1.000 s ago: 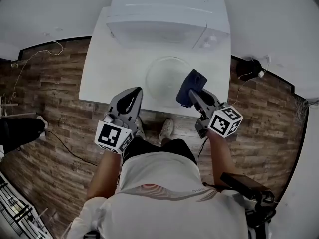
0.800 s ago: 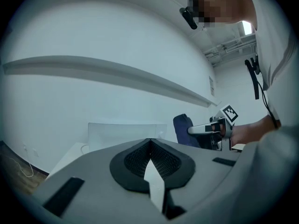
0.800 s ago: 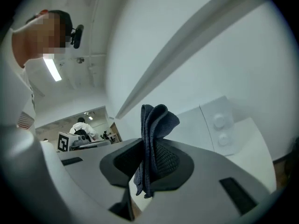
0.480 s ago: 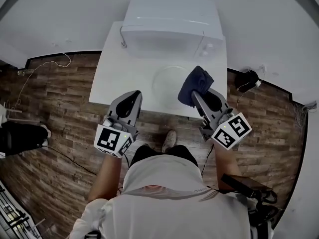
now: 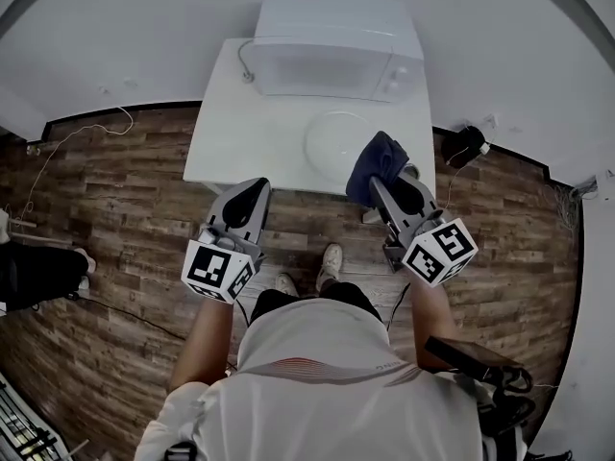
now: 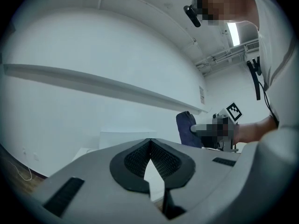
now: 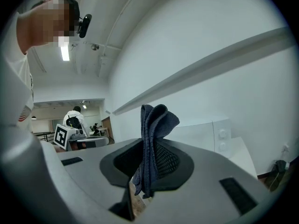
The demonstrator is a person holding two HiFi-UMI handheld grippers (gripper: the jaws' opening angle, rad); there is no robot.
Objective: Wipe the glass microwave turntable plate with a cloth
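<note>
The clear glass turntable plate [image 5: 338, 142] lies flat on the white table [image 5: 240, 137], in front of the microwave [image 5: 332, 41]. My right gripper [image 5: 386, 179] is shut on a dark blue cloth [image 5: 376, 165], which hangs bunched over the table's front right edge beside the plate. In the right gripper view the cloth [image 7: 152, 139] stands folded between the jaws. My left gripper [image 5: 256, 190] is shut with nothing in it and hovers just off the table's front edge, over the floor. From the left gripper view I see the cloth [image 6: 186, 129] to the right.
The microwave's door is shut and its two knobs [image 7: 221, 140] face me. A black lead [image 5: 106, 286] runs over the wooden floor at the left. A dark object with a white plug [image 5: 466, 149] lies on the floor right of the table.
The view has pulled back from the table. Both grippers have drawn away from the table, and the cloth has come from over the plate to the table's front edge.
</note>
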